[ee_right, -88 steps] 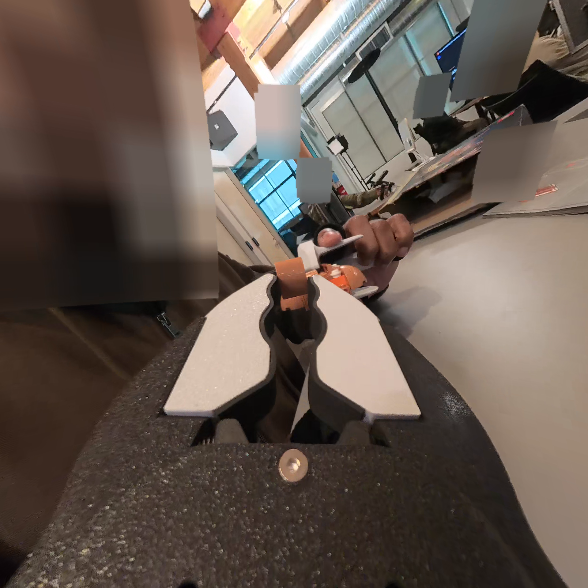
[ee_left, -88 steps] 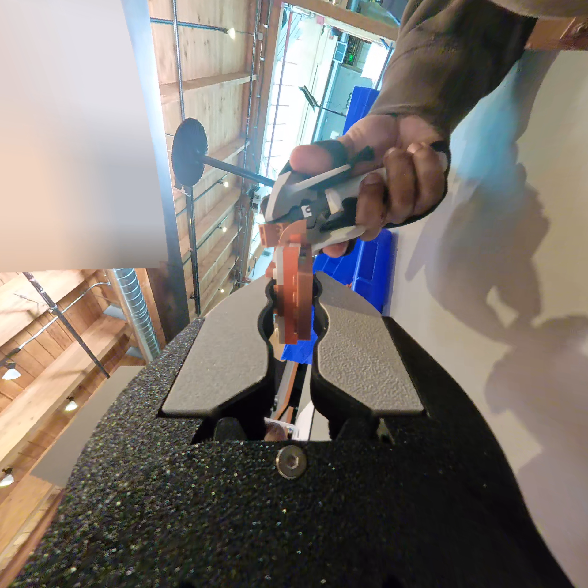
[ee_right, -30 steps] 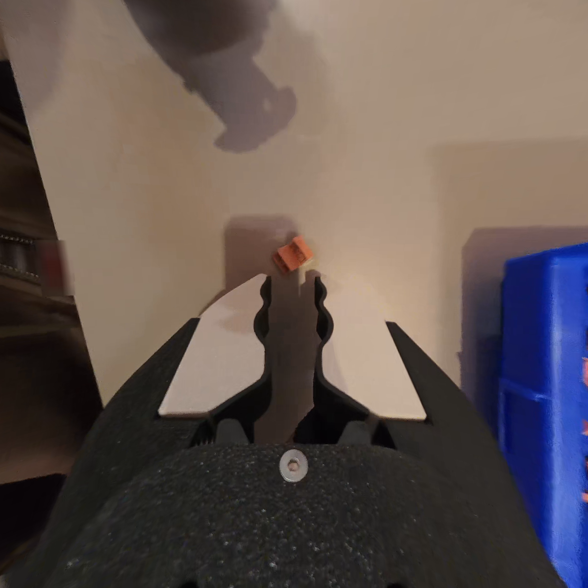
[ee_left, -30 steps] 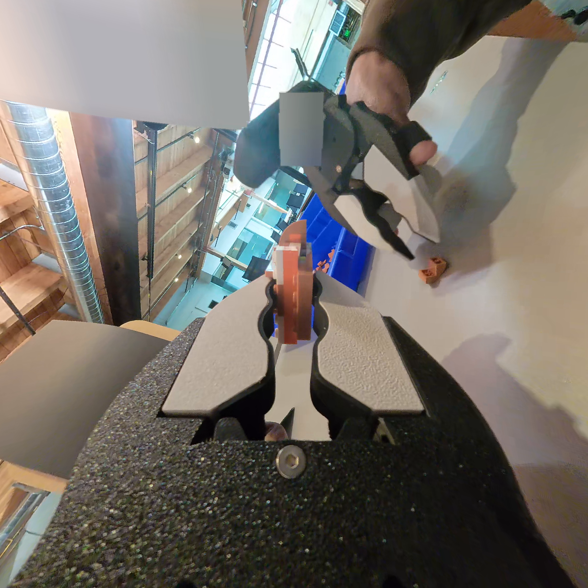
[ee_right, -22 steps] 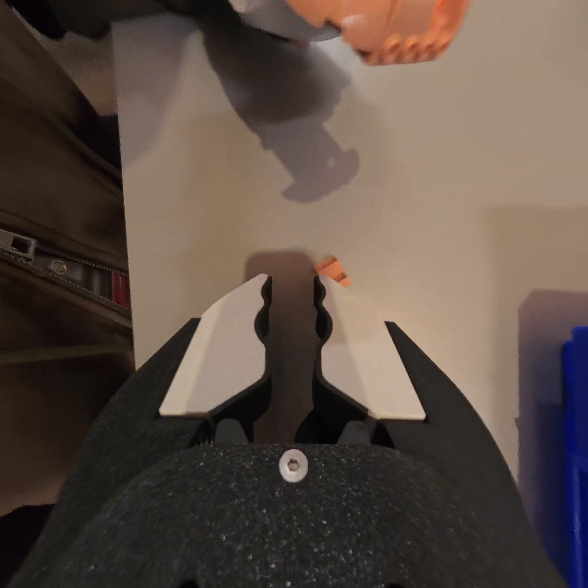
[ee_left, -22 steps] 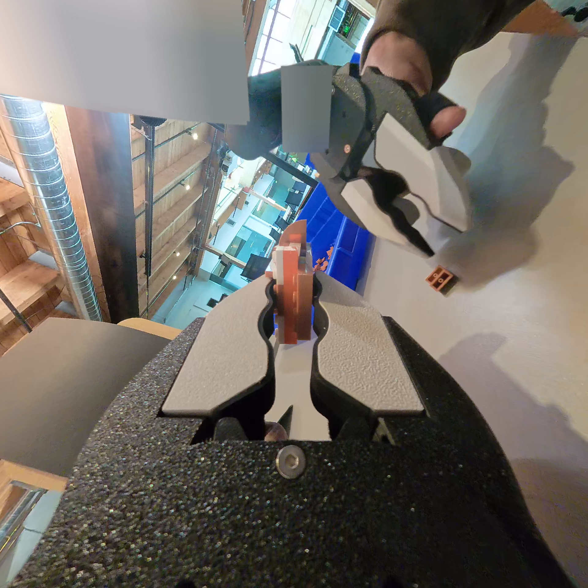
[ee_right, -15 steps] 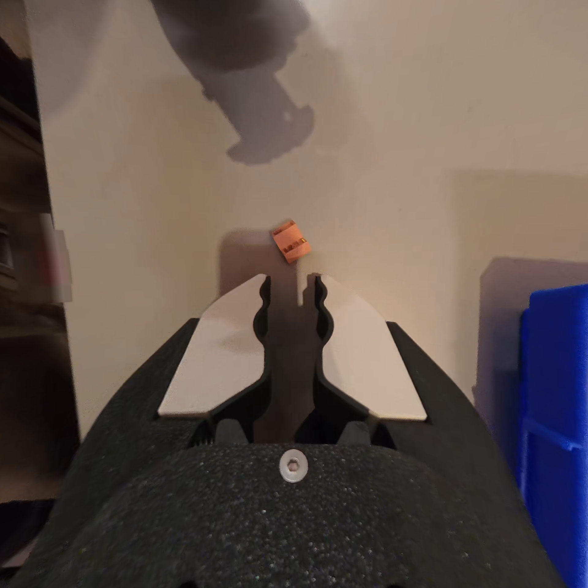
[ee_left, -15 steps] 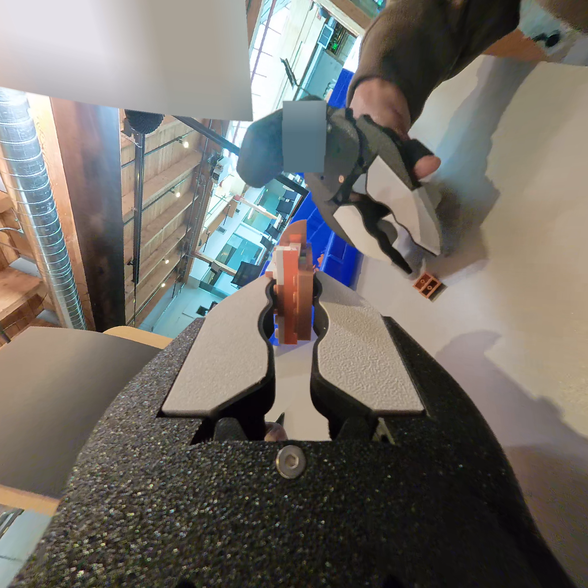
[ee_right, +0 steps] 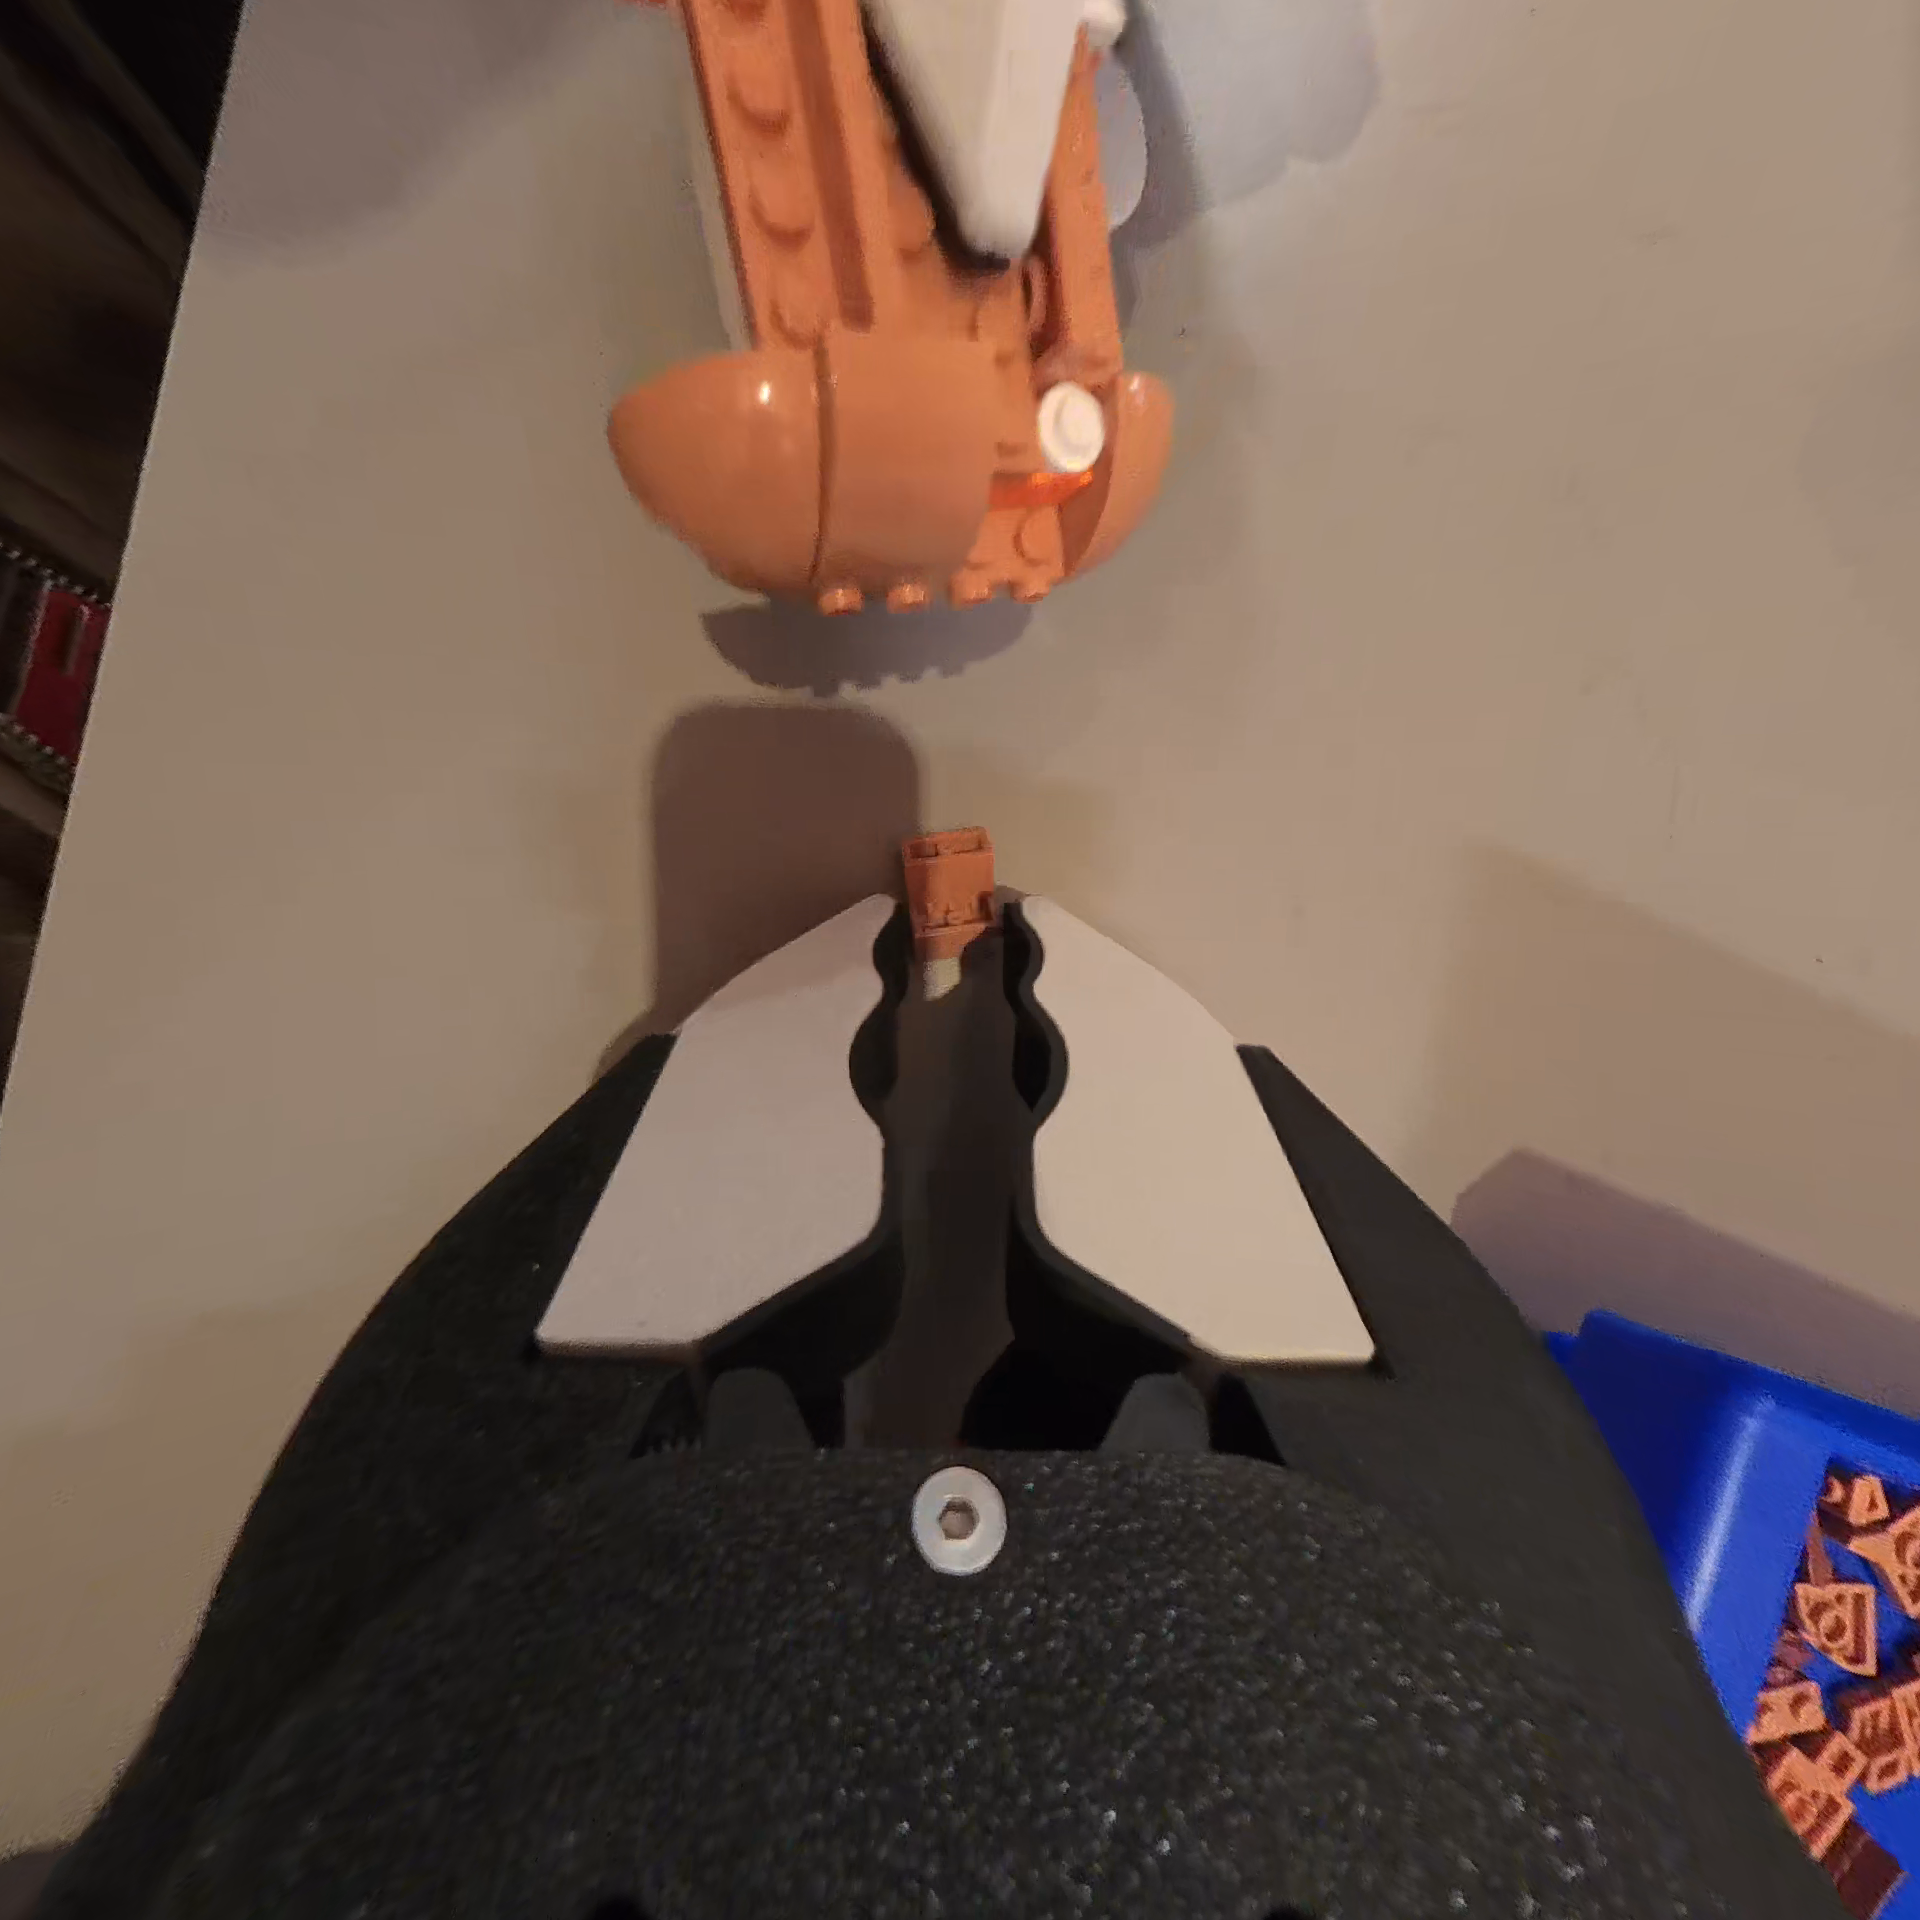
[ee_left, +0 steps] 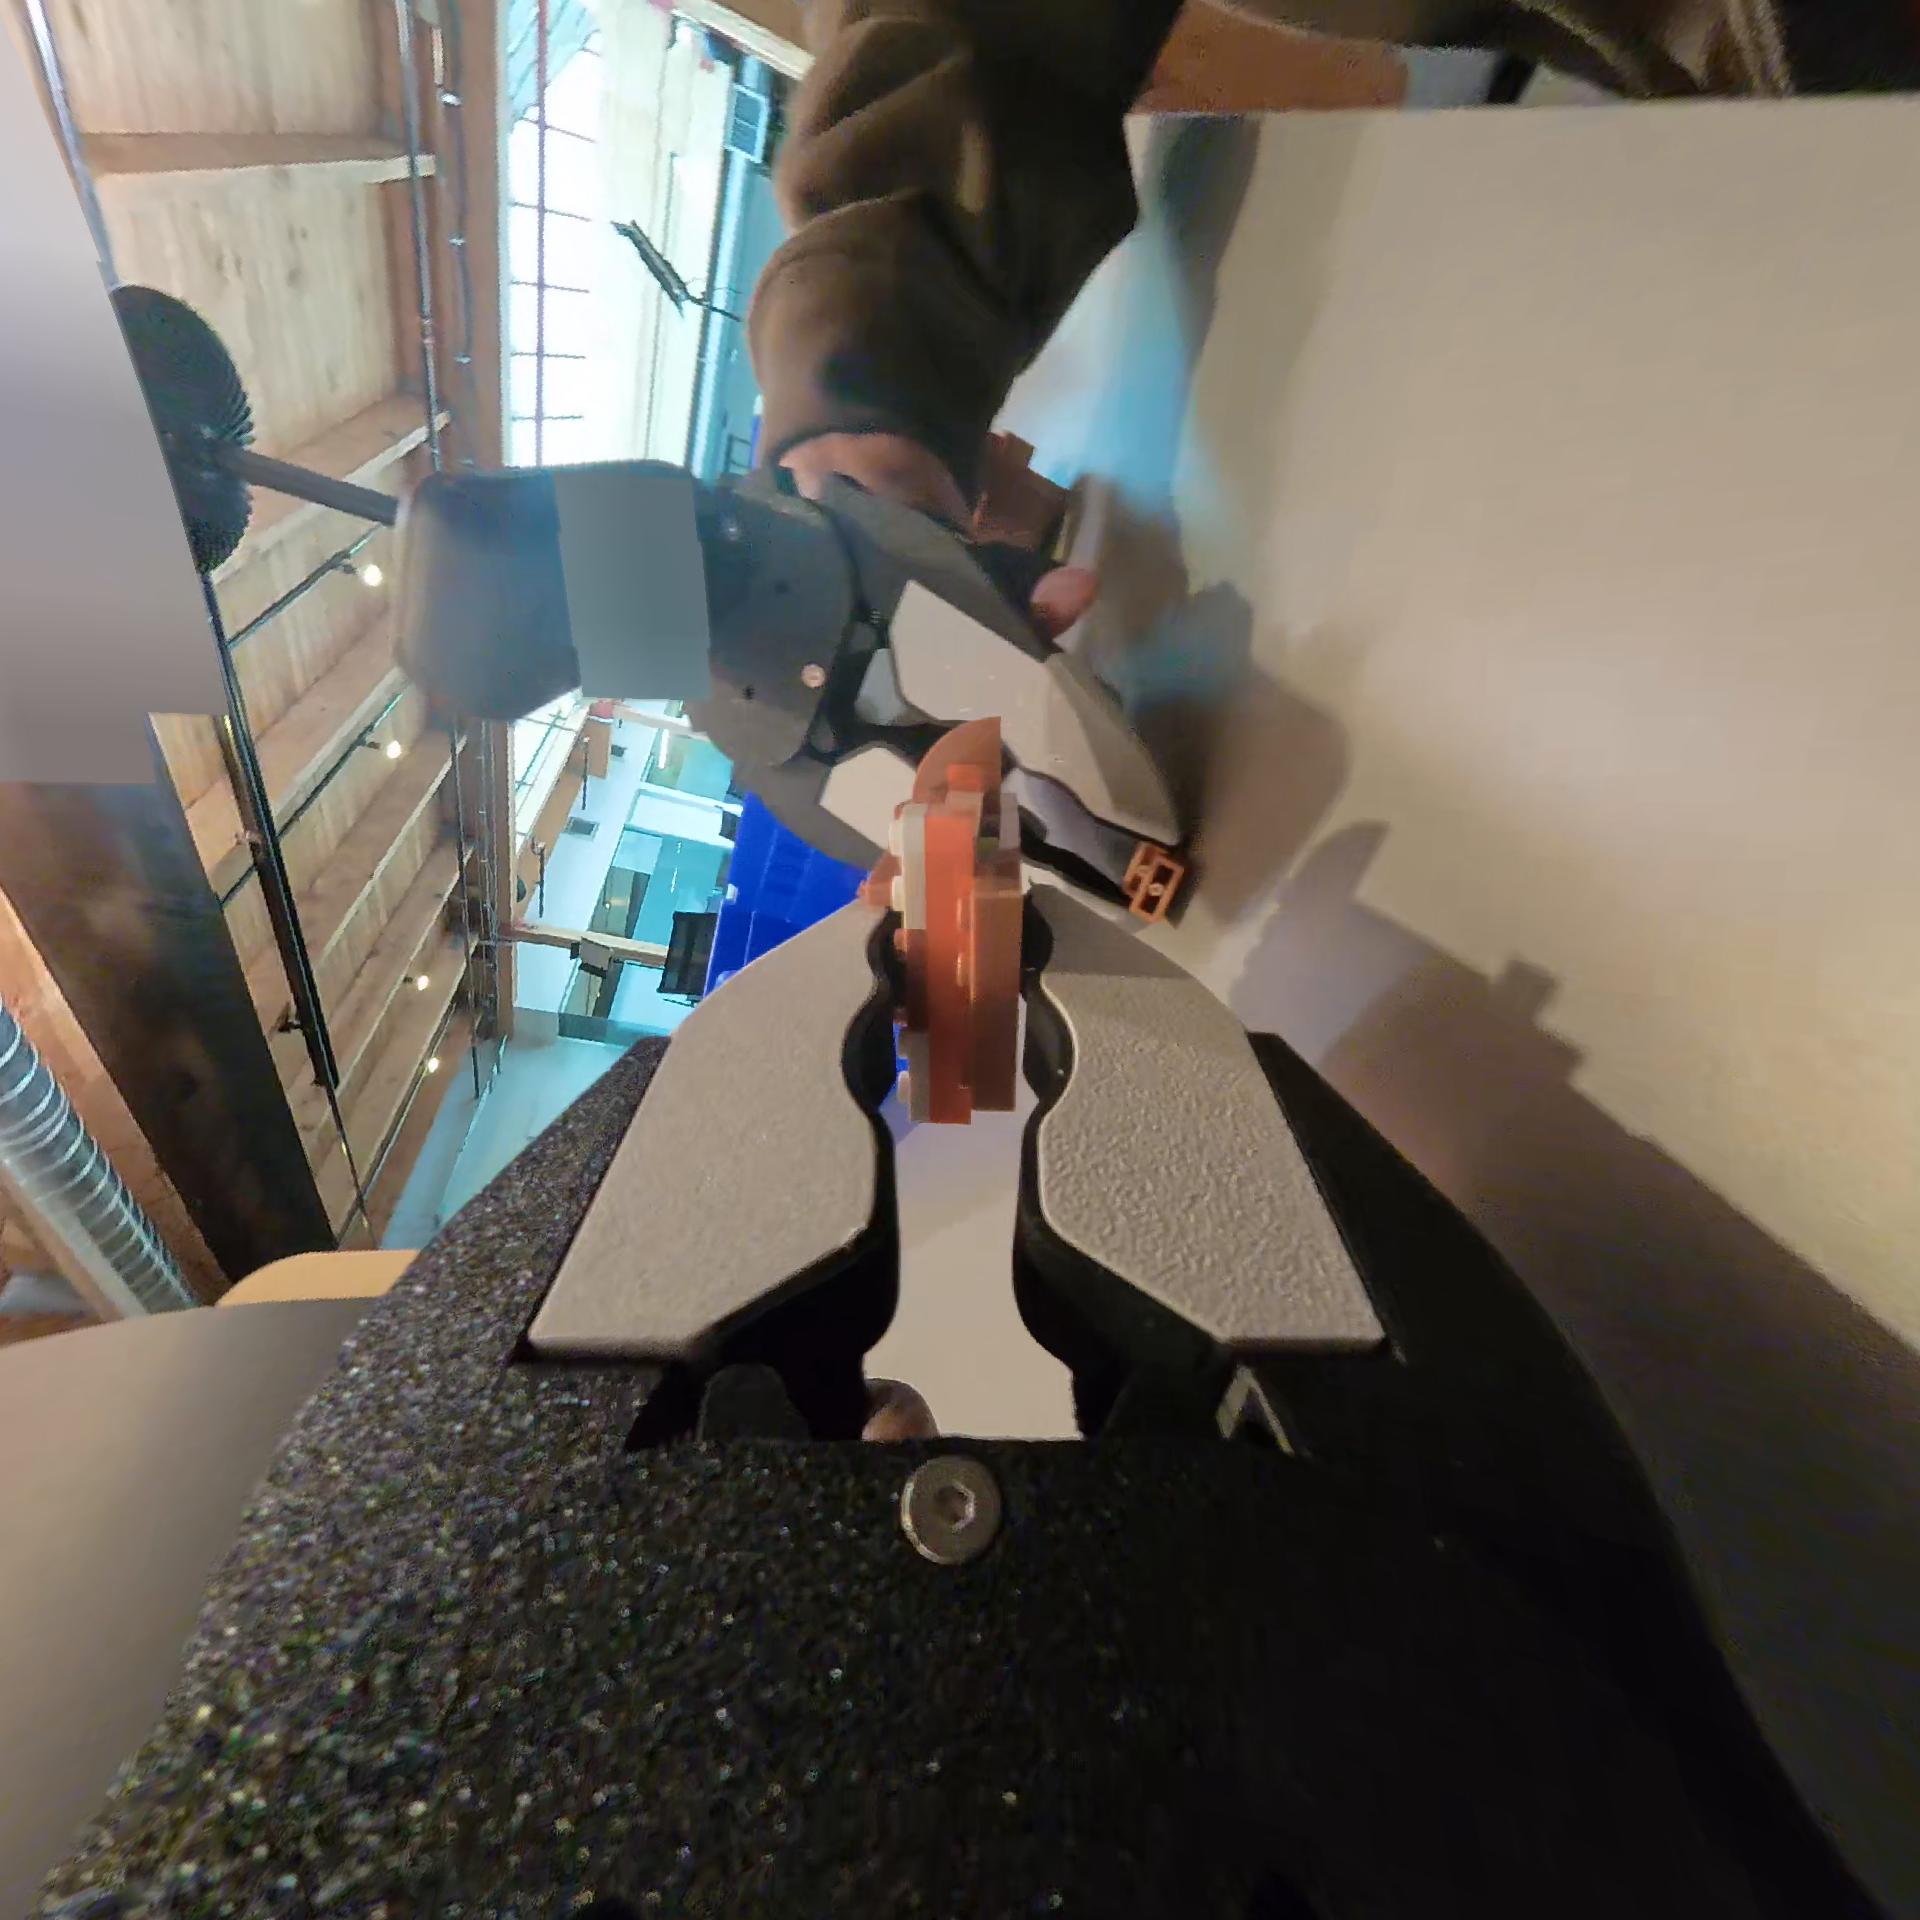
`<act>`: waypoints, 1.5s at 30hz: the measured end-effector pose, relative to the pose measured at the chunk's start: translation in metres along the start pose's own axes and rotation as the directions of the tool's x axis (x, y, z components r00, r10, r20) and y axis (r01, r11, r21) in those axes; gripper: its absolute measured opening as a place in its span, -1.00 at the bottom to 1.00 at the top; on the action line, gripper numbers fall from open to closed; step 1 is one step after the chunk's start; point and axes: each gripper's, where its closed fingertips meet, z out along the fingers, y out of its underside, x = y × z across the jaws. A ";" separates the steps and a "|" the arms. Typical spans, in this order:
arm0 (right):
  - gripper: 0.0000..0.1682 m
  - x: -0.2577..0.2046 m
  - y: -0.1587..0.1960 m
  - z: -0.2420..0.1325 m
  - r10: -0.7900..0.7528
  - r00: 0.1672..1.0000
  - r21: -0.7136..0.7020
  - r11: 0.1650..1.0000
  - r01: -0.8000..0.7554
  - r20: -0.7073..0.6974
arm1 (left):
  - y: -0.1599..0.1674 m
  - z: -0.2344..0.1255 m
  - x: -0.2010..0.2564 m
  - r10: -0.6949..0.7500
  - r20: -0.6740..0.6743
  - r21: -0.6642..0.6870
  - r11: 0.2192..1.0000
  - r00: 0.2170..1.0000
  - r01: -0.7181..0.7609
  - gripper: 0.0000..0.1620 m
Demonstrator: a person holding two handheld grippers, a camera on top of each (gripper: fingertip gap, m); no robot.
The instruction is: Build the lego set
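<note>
My left gripper [ee_left: 956, 914] is shut on an orange and brown lego assembly [ee_left: 951, 987], held in the air above the white table [ee_left: 1558, 520]. In the right wrist view the same assembly [ee_right: 831, 447] hangs just beyond my right gripper, with a white round stud on its side. My right gripper [ee_right: 951, 909] is shut on a small orange brick [ee_right: 945, 878] at its fingertips, close to the table. In the left wrist view the right gripper [ee_left: 1132, 842] shows behind the assembly with that brick [ee_left: 1153, 883] at its tip, held by a hand in a brown sleeve.
A blue bin [ee_right: 1662, 1455] with several loose orange pieces [ee_right: 1849, 1683] stands at the lower right of the right wrist view. A blue bin [ee_left: 779, 862] also shows far off in the left wrist view. The table's left edge [ee_right: 156, 520] runs beside dark shelving.
My right gripper has moved onto the small orange brick and closed on it. The left gripper has brought the assembly closer, so it now shows in the right wrist view.
</note>
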 end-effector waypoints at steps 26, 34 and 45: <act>-0.80 -0.010 -0.043 -0.042 -0.290 0.954 -0.179 0.945 0.272 -0.082 | -0.022 0.006 0.007 0.379 0.081 -0.055 0.925 0.922 -0.375 -0.75; -0.80 -0.013 -0.045 -0.038 -0.329 0.942 -0.214 0.927 0.309 -0.068 | -0.024 0.007 0.007 0.391 0.079 -0.052 0.920 0.917 -0.387 -0.75; -0.81 -0.014 -0.054 -0.045 -0.341 0.939 -0.181 0.928 0.326 -0.054 | -0.024 0.008 0.006 0.394 0.075 -0.052 0.919 0.916 -0.391 -0.75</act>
